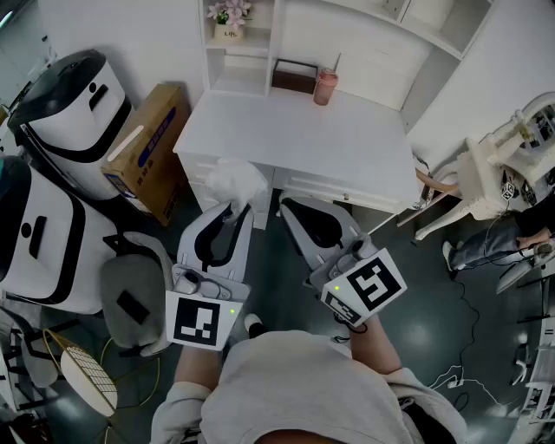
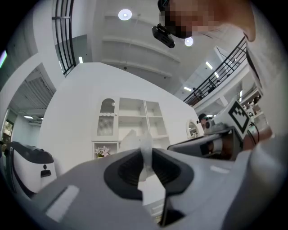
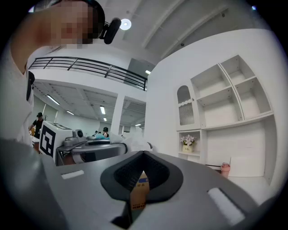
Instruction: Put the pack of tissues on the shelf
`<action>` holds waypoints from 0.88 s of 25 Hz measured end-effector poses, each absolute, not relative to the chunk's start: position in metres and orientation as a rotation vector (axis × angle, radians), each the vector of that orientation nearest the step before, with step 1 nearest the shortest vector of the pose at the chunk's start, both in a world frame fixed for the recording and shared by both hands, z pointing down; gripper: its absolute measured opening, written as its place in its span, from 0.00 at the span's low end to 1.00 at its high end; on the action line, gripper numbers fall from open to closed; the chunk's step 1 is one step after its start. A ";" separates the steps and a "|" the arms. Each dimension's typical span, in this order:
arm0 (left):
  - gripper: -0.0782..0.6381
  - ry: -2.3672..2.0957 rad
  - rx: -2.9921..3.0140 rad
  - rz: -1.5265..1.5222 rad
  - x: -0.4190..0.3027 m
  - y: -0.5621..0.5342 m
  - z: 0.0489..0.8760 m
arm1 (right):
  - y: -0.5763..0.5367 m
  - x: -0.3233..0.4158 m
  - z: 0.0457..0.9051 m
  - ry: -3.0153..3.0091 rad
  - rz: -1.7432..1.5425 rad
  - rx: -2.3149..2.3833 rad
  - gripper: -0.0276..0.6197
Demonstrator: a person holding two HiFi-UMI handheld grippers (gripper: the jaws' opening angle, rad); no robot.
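A: Your pale shirt fills the bottom edge of the head view, with both tools reaching up from it toward the middle of the frame.

B: Your left gripper is clenched on the pack of tissues. In the left gripper view, a thin white fold of the pack stands pinched between the jaws.

A: So where does the pack sit?

B: You hold it at mid-frame, in front of the left front corner of the white desk. Whether it touches the desk cannot be told from the head view.

A: And your right gripper?

B: It sits just right of the left one, its jaws drawn together on nothing. In the right gripper view, only a narrow slit is left between them. A strip of the cardboard box shows through it. In the head view that box leans at the left of the desk.

A: Your target, the shelf, rises at the back of the desk in the upper middle of the frame, well apart from the pack. It holds a flower pot in one compartment.

B: At the back of the desk beside the shelf you have a brown box and a pink cup.
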State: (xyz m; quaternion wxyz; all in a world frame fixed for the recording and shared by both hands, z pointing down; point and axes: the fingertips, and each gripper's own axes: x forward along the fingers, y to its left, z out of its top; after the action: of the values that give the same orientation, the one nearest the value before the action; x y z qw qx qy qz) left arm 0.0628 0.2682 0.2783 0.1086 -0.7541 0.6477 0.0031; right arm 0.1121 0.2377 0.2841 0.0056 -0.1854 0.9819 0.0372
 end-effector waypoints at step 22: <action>0.18 1.871 -2.254 0.009 0.029 0.260 0.285 | 0.230 0.086 0.294 3.030 0.031 -0.655 0.04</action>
State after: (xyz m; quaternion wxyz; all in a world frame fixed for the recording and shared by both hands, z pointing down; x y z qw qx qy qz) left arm 0.0292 0.2601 0.2849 0.1061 -0.7651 0.6351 0.0031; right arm 0.0859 0.2295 0.2943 0.0206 -0.2114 0.9771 0.0100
